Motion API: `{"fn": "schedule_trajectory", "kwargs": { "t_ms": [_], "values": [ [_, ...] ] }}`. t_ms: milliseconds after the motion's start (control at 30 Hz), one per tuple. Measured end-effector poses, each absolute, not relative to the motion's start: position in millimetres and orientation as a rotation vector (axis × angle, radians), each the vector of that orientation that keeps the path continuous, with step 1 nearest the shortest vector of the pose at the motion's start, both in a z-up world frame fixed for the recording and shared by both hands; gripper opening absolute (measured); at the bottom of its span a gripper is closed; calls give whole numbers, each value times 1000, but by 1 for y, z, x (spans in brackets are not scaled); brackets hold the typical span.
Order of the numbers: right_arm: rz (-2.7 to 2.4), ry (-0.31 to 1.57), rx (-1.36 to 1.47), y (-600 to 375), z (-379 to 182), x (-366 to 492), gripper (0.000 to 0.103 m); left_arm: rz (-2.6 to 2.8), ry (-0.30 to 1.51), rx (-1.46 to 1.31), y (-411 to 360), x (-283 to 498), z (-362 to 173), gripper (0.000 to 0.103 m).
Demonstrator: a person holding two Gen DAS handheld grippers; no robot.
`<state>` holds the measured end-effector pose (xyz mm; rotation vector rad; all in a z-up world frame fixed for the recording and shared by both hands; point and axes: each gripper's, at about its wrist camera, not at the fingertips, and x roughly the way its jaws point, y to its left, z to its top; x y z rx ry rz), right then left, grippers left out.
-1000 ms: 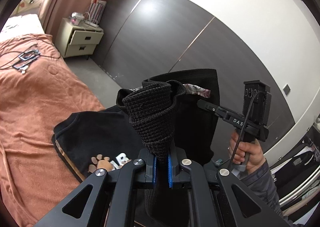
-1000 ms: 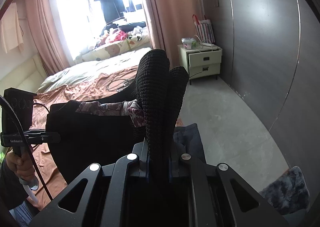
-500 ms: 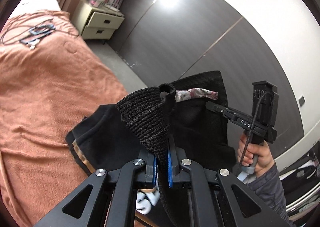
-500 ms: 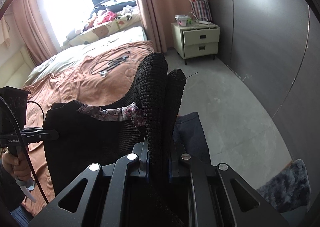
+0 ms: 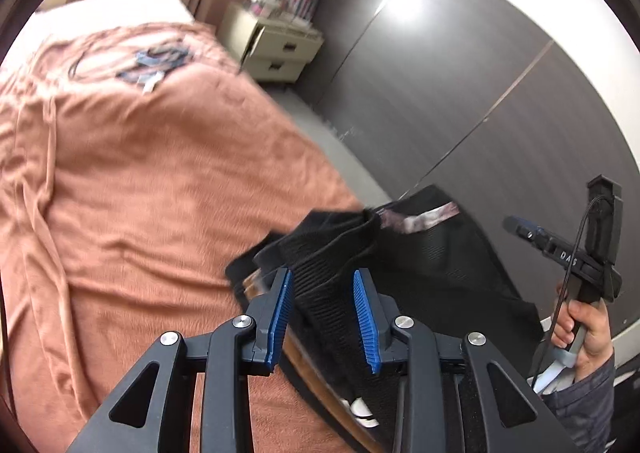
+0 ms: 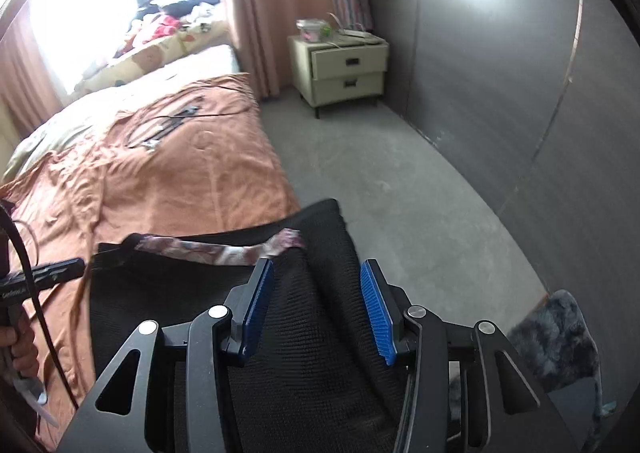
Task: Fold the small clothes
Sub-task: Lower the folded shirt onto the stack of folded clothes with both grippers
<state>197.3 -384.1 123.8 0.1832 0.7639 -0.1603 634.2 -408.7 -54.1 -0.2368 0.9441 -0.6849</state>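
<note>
A black knit garment [image 5: 436,265] [image 6: 192,293] with a floral inner strip [image 6: 216,253] lies spread at the bed's near edge, on top of another black garment with tan trim [image 5: 316,381]. My left gripper [image 5: 321,281] has its jaws opening; ribbed black fabric lies loose between the blue pads [image 5: 280,317], which stand apart from it. My right gripper [image 6: 318,269] is also opening over the same garment, and the knit runs slack between its pads [image 6: 378,313]. Each gripper shows in the other's view: the right [image 5: 516,225], in a person's hand [image 5: 588,329], and the left [image 6: 74,266].
An orange bedspread [image 5: 140,193] covers the bed, with cables and a small device [image 6: 168,125] lying farther up. A cream nightstand [image 6: 344,69] stands by the dark panelled wardrobe wall [image 6: 500,73]. Grey floor runs beside the bed, with a fluffy grey rug [image 6: 556,337] at the right.
Both grippers went from clamped on the bunched black knit to jaws apart. The fabric dropped from standing up between the pads to lying flat, and both views tilted down toward the bed.
</note>
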Motion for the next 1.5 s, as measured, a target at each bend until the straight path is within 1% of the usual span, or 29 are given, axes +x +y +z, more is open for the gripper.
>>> {"fn": "schedule_trajectory", "kwargs": {
  "t_ms": [33, 100, 167, 267, 367, 433, 600, 700, 800, 933, 1067, 1233, 1500],
  "values": [
    [-131, 778, 166, -377, 128, 194, 39, -710, 927, -230, -411, 632, -50, 33],
    [-109, 824, 141, -370, 126, 193, 25, -760, 915, -212, -419, 629, -46, 33],
    [-116, 883, 123, -369, 122, 194, 19, -802, 915, -179, -433, 633, -48, 32],
    [-138, 931, 151, -379, 117, 204, 19, -837, 936, -188, -453, 646, -54, 32],
    [-138, 960, 206, -392, 114, 212, 19, -853, 965, -124, -479, 656, -62, 23],
    [-152, 975, 218, -401, 113, 212, 19, -828, 980, -87, -491, 664, -69, 23],
    [-189, 986, 265, -415, 105, 230, 19, -696, 1008, -95, -499, 697, -89, 17],
    [-211, 992, 260, -422, 100, 238, 19, -668, 1011, -93, -501, 705, -97, 17],
    [-274, 987, 260, -432, 93, 247, 16, -650, 1009, -83, -500, 709, -99, 20],
    [-269, 912, 333, -445, 114, 218, 16, -657, 994, -130, -489, 701, -88, 20],
    [-228, 880, 282, -440, 133, 172, 16, -680, 937, -106, -480, 682, -71, 20],
    [-196, 842, 236, -438, 150, 116, 16, -699, 934, -113, -470, 662, -65, 20],
    [-97, 820, 163, -414, 133, 60, 16, -761, 921, -80, -472, 616, -61, 20]
  ]
}}
